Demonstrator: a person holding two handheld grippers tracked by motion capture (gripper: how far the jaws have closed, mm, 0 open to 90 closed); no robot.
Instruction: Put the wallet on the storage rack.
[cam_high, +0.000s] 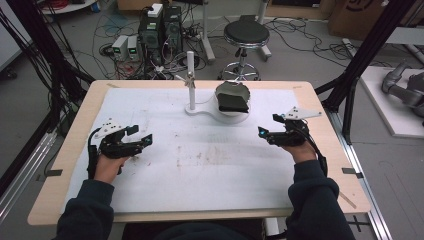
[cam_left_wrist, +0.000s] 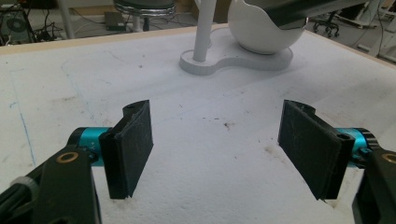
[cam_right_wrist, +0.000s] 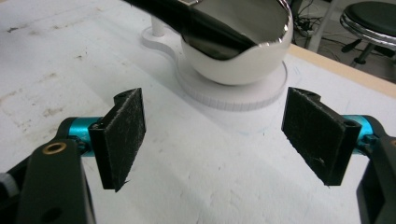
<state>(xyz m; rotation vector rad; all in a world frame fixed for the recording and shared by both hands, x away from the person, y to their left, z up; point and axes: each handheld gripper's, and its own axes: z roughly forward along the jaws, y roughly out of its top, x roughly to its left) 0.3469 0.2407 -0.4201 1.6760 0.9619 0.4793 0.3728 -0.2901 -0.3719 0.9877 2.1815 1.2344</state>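
A white stand with an upright post sits at the far middle of the white mat. Its round white cup holds a dark glossy object that lies across the rim. My left gripper hovers low over the mat at the left, open and empty. My right gripper is at the right, also open and empty, a short way in front of the cup. The left gripper view has the gripper facing the stand from afar. In the right gripper view the gripper faces the cup and the dark object up close.
The white mat covers most of a wooden table, stained near its middle. Behind the table stand a black stool, computer towers and loose cables on the floor. Black frame bars rise at the right.
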